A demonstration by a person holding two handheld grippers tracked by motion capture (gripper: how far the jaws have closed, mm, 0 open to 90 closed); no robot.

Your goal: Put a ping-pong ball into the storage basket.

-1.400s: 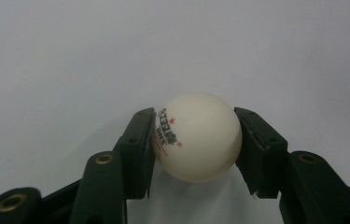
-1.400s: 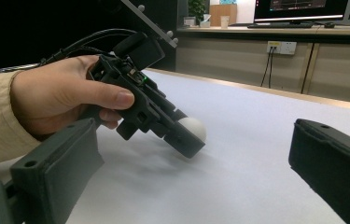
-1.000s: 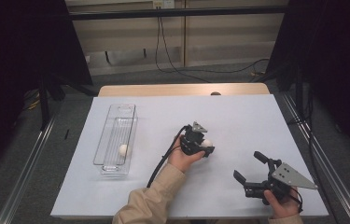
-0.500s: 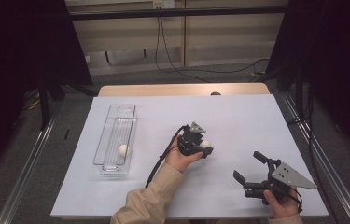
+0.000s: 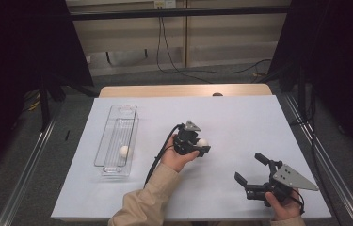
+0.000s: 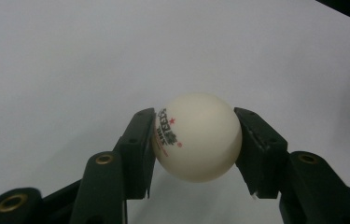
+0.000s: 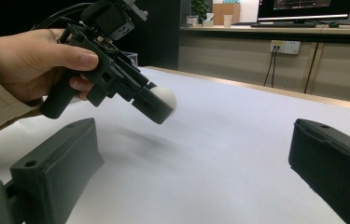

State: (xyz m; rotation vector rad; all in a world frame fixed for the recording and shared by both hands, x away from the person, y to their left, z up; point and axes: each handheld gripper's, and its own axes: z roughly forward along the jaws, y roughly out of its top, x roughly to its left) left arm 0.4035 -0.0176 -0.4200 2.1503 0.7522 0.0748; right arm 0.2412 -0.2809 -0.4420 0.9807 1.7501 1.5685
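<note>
A white ping-pong ball [image 6: 196, 137] with red and dark print sits between my left gripper's two black pads, which press on its sides. In the high view my left gripper [image 5: 200, 145] holds this ball [image 5: 203, 141] just above the middle of the white table, and the right gripper view also catches the ball [image 7: 165, 97] from the side. My right gripper [image 5: 248, 167] rests near the front right edge, its jaws wide apart with nothing between them [image 7: 193, 154].
A long clear plastic tray [image 5: 102, 146] lies at the left of the table with a second white ball [image 5: 124, 151] inside it. The left gripper's black cable [image 5: 157, 157] trails toward the front edge. A wooden strip [image 5: 183, 90] borders the far side.
My left gripper has shifted slightly to the left with the ball still in it. The right gripper has stayed where it was.
</note>
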